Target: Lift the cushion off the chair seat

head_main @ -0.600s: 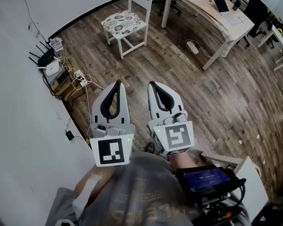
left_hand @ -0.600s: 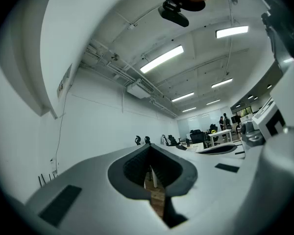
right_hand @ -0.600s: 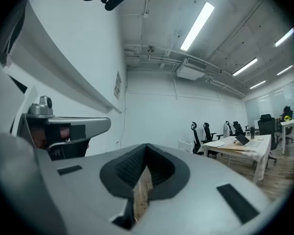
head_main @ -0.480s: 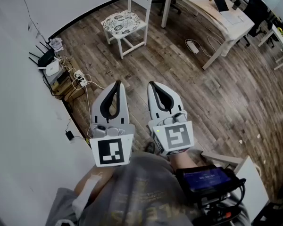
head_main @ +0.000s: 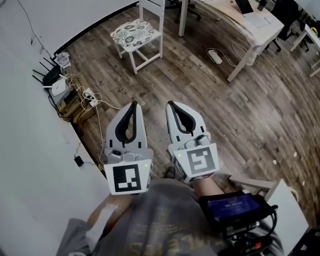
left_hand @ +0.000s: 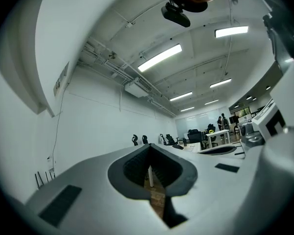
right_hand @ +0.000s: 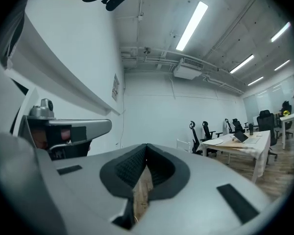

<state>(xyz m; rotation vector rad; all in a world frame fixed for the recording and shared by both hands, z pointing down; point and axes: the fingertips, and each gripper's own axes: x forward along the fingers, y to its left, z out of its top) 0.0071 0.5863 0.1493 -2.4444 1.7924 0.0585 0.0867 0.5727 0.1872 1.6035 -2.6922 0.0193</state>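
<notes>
A white wooden chair (head_main: 147, 30) stands far ahead on the wood floor, with a round patterned cushion (head_main: 131, 34) lying on its seat. Both grippers are held close to my body, well short of the chair. My left gripper (head_main: 133, 106) is shut with its tips together and nothing between them. My right gripper (head_main: 171, 106) is shut and empty too, beside the left one. In the left gripper view the left gripper (left_hand: 150, 147) shows its closed tips; a chair leg (left_hand: 150, 176) appears through the gap. The right gripper (right_hand: 146, 147) shows closed tips in the right gripper view.
A white wall (head_main: 21, 127) runs along the left, with a router and tangled cables (head_main: 69, 87) at its foot. A long wooden desk (head_main: 232, 9) with a laptop stands at the upper right; a power strip (head_main: 215, 56) lies on the floor. Office chairs (right_hand: 201, 131) stand farther back.
The view has shifted: the chair and cushion sit slightly higher and further left in the head view. Both grippers stay shut, side by side, a little lower in the picture.
</notes>
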